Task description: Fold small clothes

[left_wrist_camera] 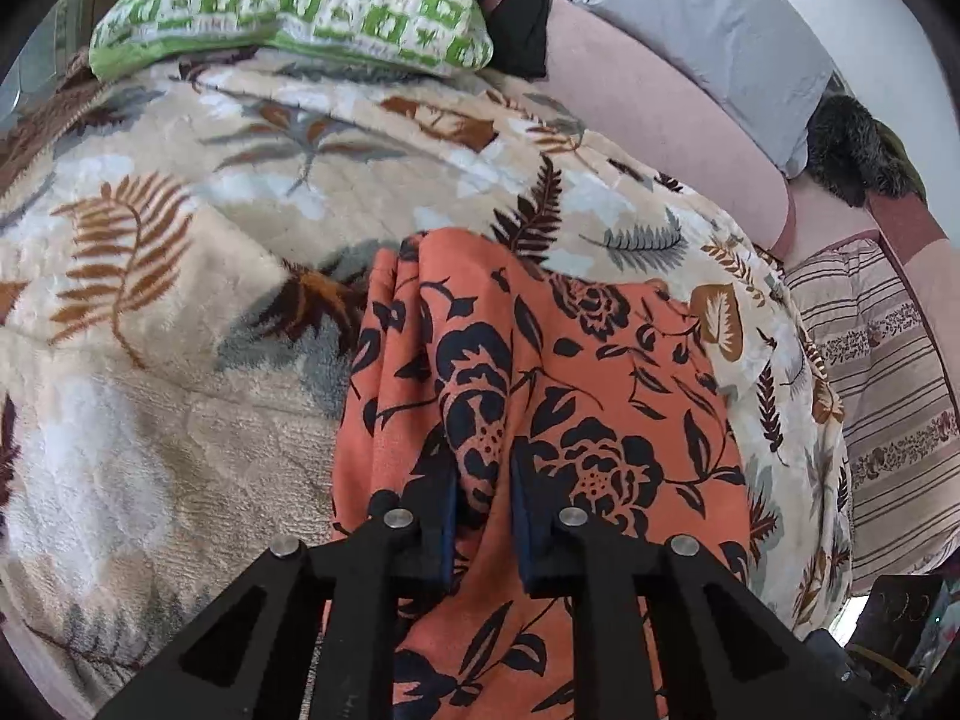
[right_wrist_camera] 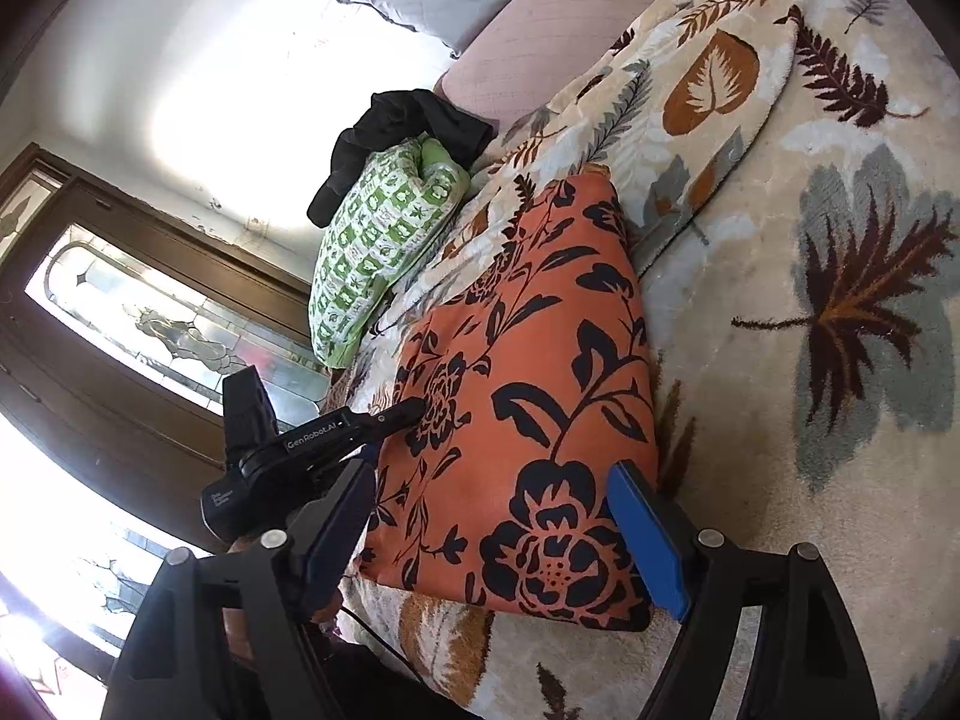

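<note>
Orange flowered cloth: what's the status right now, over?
Left gripper shut on the orange flowered cloth. Right gripper open above its near edge. Cloth lies folded on the leaf blanket. Nothing in the way.

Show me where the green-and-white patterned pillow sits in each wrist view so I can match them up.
Left wrist view: the green-and-white pillow lies at top left, at the far end of the leaf-print blanket.
Right wrist view: the pillow is left of centre, beyond the orange floral garment.
Shared landmark: the black cloth lying against the pillow.
</note>
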